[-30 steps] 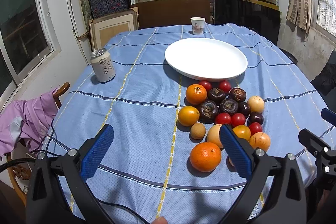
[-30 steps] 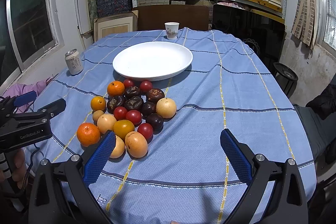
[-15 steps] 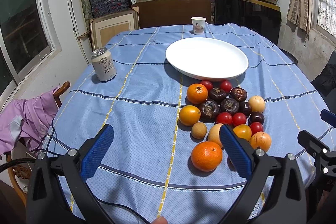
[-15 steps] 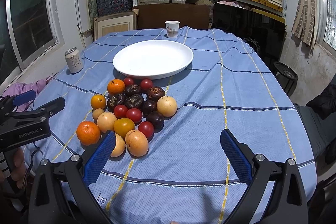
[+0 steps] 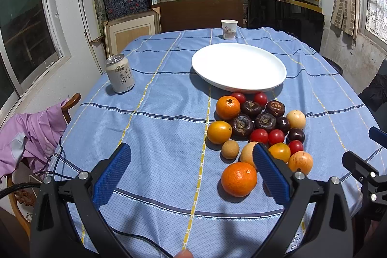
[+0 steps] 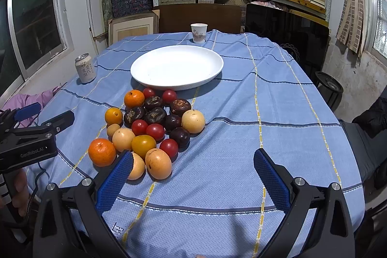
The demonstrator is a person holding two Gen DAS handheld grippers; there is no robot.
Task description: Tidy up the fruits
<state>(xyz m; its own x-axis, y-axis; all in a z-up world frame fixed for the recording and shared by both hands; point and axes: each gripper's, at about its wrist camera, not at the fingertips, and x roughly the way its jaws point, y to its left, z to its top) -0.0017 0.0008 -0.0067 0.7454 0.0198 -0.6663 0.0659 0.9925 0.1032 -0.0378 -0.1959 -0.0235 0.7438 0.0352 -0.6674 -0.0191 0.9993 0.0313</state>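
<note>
A heap of mixed fruit (image 5: 261,127) lies on the blue cloth in front of an empty white plate (image 5: 238,65): oranges, red tomatoes, dark brown fruits and pale yellow ones. The nearest orange (image 5: 239,178) sits just inside my left gripper's right finger. My left gripper (image 5: 192,172) is open and empty, low over the cloth. In the right wrist view the heap (image 6: 150,127) is to the left of my right gripper (image 6: 193,175), which is open and empty. The plate (image 6: 176,65) lies beyond.
A drink can (image 5: 120,76) stands at the left of the table. A paper cup (image 5: 228,29) stands behind the plate. A chair with purple cloth (image 5: 29,137) is at the left edge. Shelves of boxes fill the back wall.
Both grippers have drifted slightly; the fruit appears a little to the right in each view. Both stay open and nothing has been picked up.
</note>
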